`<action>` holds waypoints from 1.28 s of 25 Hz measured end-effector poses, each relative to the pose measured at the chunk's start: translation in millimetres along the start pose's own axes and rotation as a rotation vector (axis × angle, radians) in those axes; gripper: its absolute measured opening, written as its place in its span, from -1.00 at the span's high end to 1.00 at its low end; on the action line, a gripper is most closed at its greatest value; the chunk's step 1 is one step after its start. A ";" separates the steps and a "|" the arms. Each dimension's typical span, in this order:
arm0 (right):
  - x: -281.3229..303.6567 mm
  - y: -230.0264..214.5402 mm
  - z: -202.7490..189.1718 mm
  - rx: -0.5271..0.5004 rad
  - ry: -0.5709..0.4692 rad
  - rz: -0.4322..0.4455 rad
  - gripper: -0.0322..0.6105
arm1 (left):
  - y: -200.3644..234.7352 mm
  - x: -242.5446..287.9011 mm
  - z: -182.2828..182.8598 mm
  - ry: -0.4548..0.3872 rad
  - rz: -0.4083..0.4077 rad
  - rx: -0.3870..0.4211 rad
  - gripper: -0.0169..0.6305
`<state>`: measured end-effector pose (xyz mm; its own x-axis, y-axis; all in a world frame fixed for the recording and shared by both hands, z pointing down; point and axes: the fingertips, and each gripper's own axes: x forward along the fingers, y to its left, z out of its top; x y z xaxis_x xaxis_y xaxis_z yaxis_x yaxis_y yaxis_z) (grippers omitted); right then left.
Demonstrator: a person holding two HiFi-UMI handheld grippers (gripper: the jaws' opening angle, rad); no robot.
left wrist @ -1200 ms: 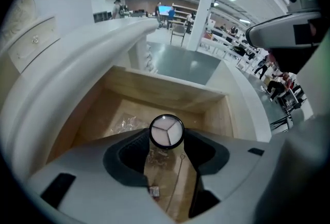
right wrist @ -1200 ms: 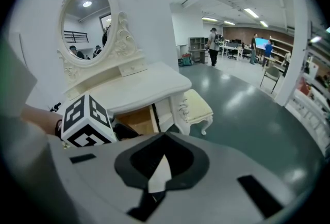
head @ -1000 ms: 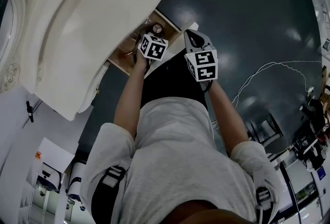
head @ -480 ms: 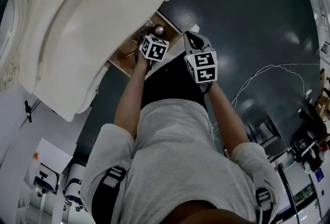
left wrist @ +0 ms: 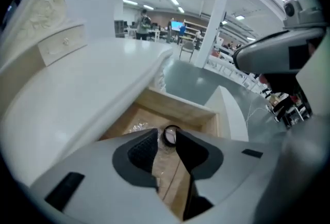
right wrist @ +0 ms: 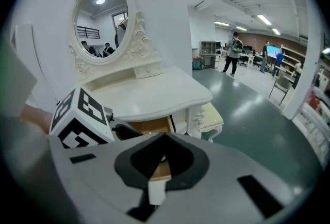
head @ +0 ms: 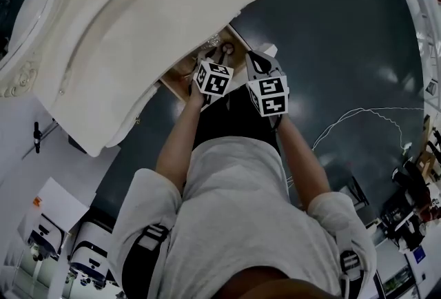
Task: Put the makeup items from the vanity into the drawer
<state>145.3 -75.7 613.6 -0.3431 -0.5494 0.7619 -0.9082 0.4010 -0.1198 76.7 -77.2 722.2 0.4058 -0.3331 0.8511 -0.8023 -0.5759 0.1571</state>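
left claw (left wrist: pixel 166 141) narrow, apparently pinching small round pot (left wrist: pixel 169 135) low inside open drawer (left wrist: pixel 180 107). since one second ago, pot and claw barely shift within drawer. right claw (right wrist: pixel 164 141) near-closed, empty, beside drawer front. no items visible on table (right wrist: pixel 149 96) above drawer. judgement: release pending, task near end.

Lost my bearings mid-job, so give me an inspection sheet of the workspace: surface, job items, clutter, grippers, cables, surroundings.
Surface: vanity top bare; drawer open.
Job's things: bottle between the left jaws, over the drawer; clear wrap in the drawer.
Clutter: nothing seen.
Grippers: left gripper shut on the bottle; right gripper shut, empty.
Cables: white cable on the floor.
Surroundings: mirror, stool, people far off.
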 end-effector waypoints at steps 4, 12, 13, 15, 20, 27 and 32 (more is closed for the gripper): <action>-5.7 23.2 13.9 -0.039 -0.030 0.022 0.85 | 8.3 -37.5 13.3 -0.103 0.056 -0.042 0.79; -12.8 69.5 44.0 -0.184 -0.085 0.187 0.85 | 28.1 -119.4 35.9 -0.307 0.273 -0.176 0.92; -15.1 73.5 49.9 -0.201 -0.099 0.203 0.85 | 30.4 -129.2 36.1 -0.324 0.294 -0.198 0.92; -19.6 79.9 59.3 -0.226 -0.124 0.230 0.85 | 36.2 -148.9 36.6 -0.357 0.337 -0.240 0.92; -35.1 93.0 73.4 -0.263 -0.192 0.289 0.85 | 51.3 -205.3 44.3 -0.504 0.480 -0.347 0.92; -90.2 100.6 88.2 -0.276 -0.342 0.341 0.85 | 18.1 -270.6 46.4 -0.699 0.596 -0.436 0.92; -117.7 96.8 95.2 -0.313 -0.414 0.381 0.85 | -11.4 -288.8 55.3 -0.754 0.646 -0.419 0.92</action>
<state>75.0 -42.0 451.8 -0.7485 -0.5392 0.3860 -0.6134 0.7841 -0.0944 -7.2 -15.8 446.8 -0.0983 -0.9393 0.3288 -0.9893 0.1279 0.0696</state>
